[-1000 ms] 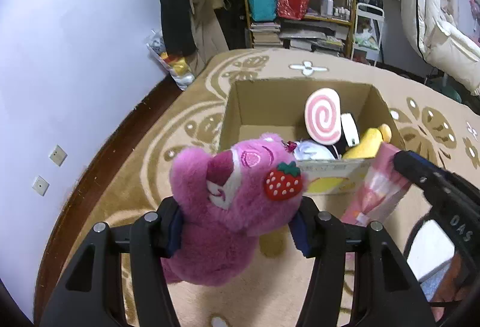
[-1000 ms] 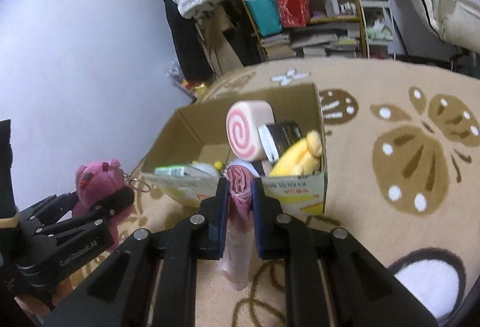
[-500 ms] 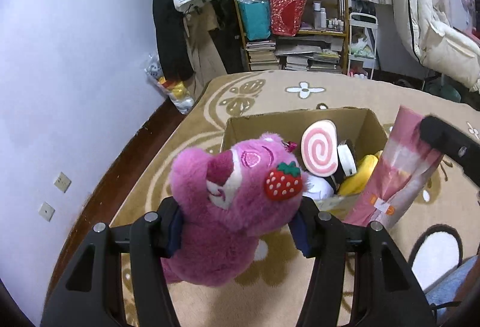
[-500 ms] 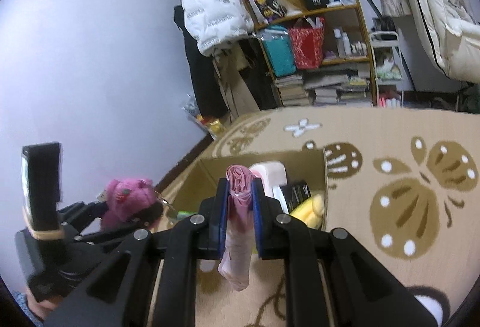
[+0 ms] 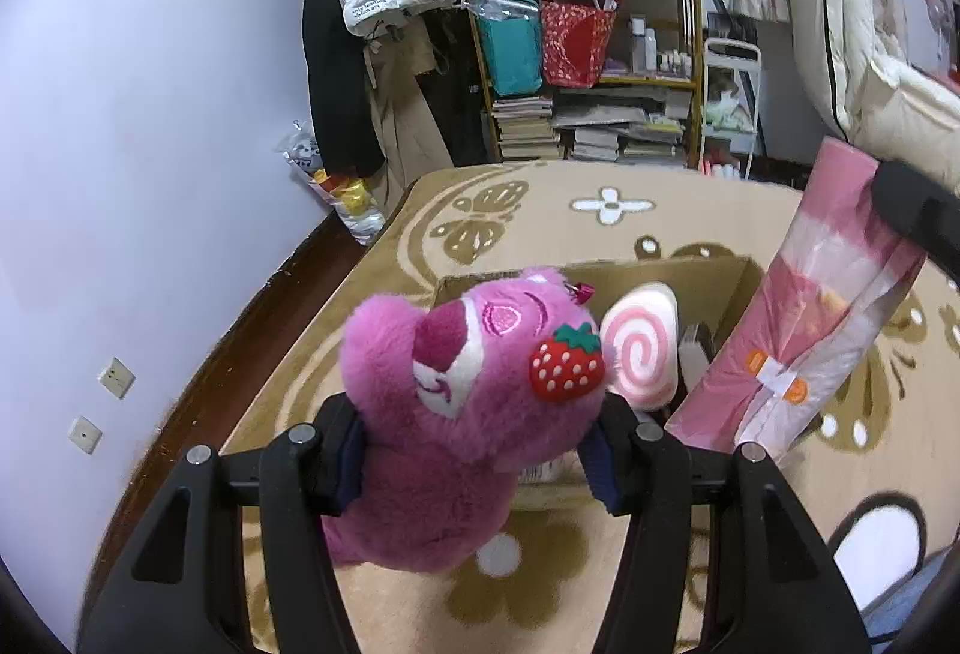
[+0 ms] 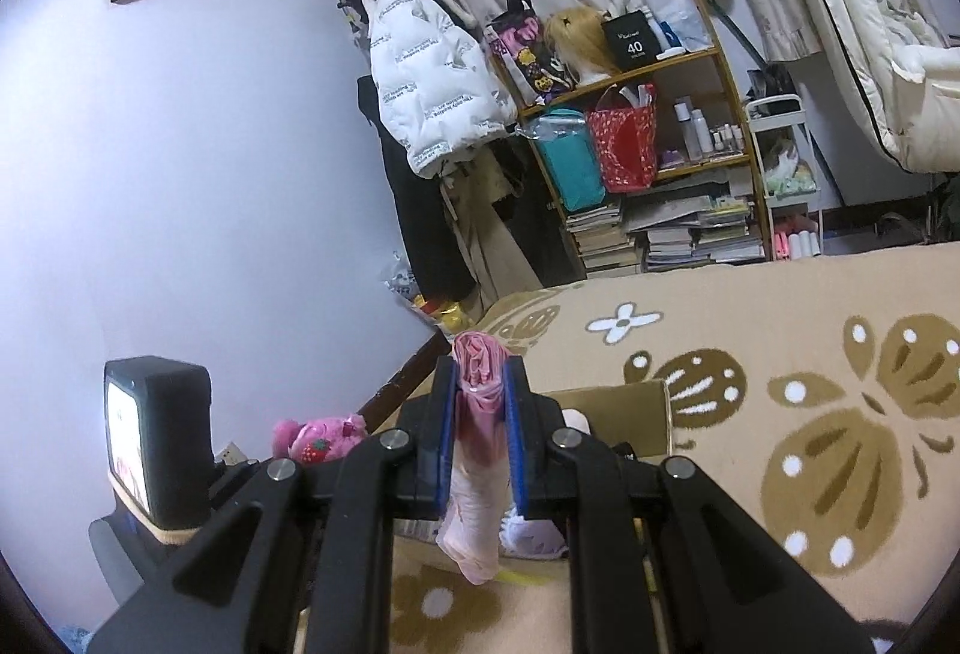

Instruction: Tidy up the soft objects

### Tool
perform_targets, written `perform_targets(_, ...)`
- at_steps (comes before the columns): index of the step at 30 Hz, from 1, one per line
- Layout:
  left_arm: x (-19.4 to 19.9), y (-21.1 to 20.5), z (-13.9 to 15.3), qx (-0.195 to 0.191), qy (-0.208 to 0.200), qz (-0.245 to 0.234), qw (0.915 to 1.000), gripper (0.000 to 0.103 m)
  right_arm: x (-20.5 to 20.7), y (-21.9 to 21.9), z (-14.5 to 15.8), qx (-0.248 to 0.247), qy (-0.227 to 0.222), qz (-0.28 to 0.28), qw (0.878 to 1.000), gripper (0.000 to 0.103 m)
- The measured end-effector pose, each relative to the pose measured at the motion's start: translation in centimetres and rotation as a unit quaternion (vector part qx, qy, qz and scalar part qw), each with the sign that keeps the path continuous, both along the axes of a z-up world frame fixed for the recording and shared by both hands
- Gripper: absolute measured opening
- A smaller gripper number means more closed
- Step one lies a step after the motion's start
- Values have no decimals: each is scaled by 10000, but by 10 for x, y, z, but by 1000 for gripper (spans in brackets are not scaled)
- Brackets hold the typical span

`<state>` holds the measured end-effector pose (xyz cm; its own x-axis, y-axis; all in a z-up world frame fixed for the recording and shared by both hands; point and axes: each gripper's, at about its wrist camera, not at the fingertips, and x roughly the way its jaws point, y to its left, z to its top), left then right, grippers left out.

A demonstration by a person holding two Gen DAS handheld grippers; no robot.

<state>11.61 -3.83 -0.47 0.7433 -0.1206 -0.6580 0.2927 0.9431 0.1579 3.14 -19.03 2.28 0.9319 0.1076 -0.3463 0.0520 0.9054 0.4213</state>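
The open brown cardboard box stands on the beige patterned carpet, already holding a pink-and-white spiral roll cushion and other items that fill much of its interior. Behind it, a wooden shelf unit packed with bags and books and a hanging white puffer jacket line the far wall; the carpet between box and shelf lies bare. The left gripper is clamped on the pink plush bear with a strawberry patch, held above the near-left edge of the box. The right gripper is closed tight on the pink-and-white plastic-wrapped soft package, which hangs over the near-right side of the box. Compared with one second earlier, both grippers sit higher, and the right wrist view now shows far more wall and less of the box.
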Motion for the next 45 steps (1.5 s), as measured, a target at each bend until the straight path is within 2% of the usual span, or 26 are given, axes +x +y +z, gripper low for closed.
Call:
perform_targets(7,17,-2,-1,-229,-168,60,9996,57,13,-6,-9,51,-88,5,9999,16)
perform_targets(12,30,-1,-10,-347,-93,145,9993,58,26,-7,-18,66,-2,48,10000,16)
perform_targets(15,36,-3,-22,-293,-18,205,9994,58,35,-8,-32,104,156,91,9998,16)
perform_targets(21,38,-11,-31,-74,-211,202,9995,61,53,-14,-63,400,611,100,9973,17)
perform_targets(26,35,-15,-33,-40,-337,149,9993,64,55,-25,-70,632,709,11,9955,21)
perform_targets(27,35,-16,-32,-48,-337,145,9993,68,54,-26,-72,680,713,8,9951,22)
perform_targets(28,35,-16,-32,-78,-323,148,9993,73,54,-29,-73,757,725,-12,9945,24)
perform_targets(30,35,-15,-32,-151,-286,133,9994,77,52,-34,-75,876,724,-69,9935,38)
perform_targets(34,33,-14,-28,-56,-252,161,9995,78,52,-40,-76,1018,777,-117,9917,41)
perform_targets(35,33,-13,-26,-61,-275,189,9994,79,51,-40,-76,1004,794,-138,9917,43)
perform_targets(37,32,-9,-23,-146,-294,251,9991,87,50,-40,-75,966,808,-146,9919,54)
perform_targets(38,31,-6,-21,-222,-297,287,9989,87,49,-40,-74,951,810,-149,9921,60)
perform_targets(40,30,0,-17,-329,-295,359,9984,89,47,-39,-73,922,827,-170,9921,64)
perform_targets(43,27,10,-12,-465,-335,478,9972,97,48,-37,-71,836,987,-71,9916,76)
perform_targets(45,25,17,-10,-594,-354,545,9961,97,47,-36,-68,702,1126,33,9912,83)
